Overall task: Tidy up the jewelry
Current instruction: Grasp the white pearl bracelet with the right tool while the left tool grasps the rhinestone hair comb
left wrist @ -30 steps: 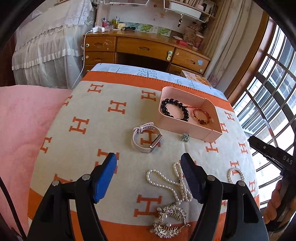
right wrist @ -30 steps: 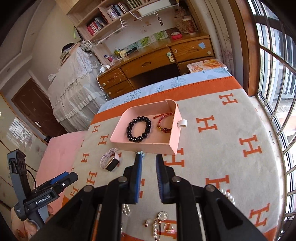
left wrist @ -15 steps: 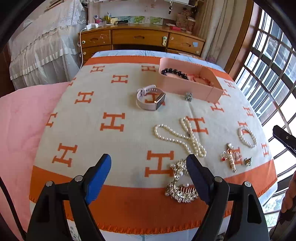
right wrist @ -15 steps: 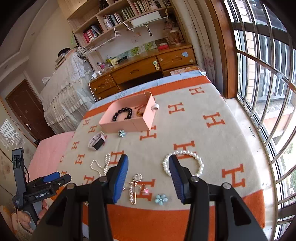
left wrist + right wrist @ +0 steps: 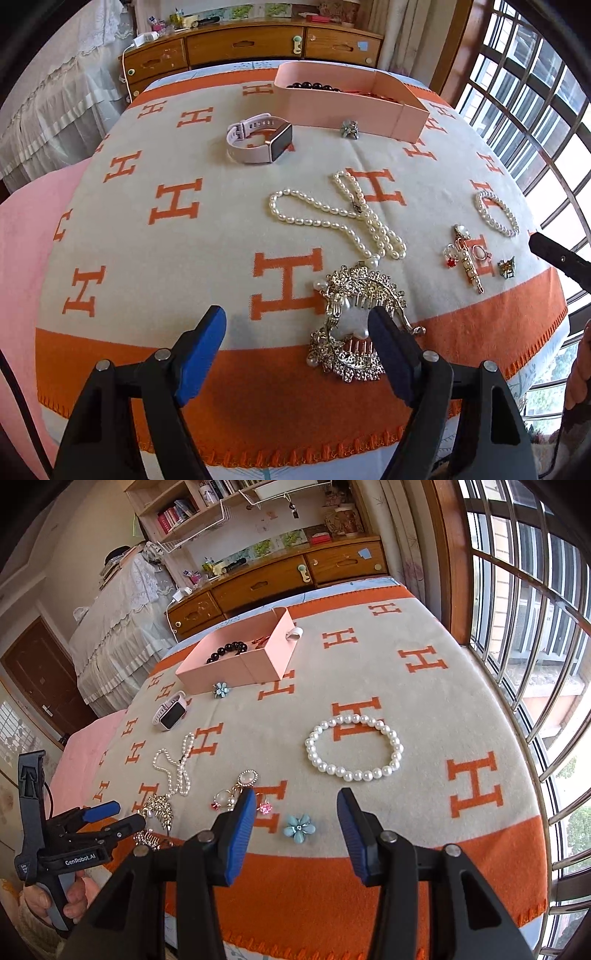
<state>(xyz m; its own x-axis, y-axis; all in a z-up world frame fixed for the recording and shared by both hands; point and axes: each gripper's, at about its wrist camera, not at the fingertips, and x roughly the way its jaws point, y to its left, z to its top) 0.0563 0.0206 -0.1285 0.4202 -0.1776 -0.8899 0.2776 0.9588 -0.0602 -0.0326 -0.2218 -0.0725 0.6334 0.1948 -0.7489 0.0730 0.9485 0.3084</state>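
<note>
My left gripper (image 5: pixel 297 336) hangs spread, its jaws having just narrowed a little, nothing pinched; its right finger covers part of the ornate silver rhinestone hair comb (image 5: pixel 356 317) at lower centre. My right gripper (image 5: pixel 295 821) stands spread and empty above the small blue flower brooch (image 5: pixel 298 827). The pink rectangular cardboard tray (image 5: pixel 347 110), upper centre, hides most of its beads behind its wall.

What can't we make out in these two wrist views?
- Pink box contents: in the left view its near wall hides all but the tops of dark beads; in the right view, small and partly walled off.
- Silver combs: right finger of the left gripper covers one edge.
- Right gripper, left view: cut off by the frame edge.
</note>
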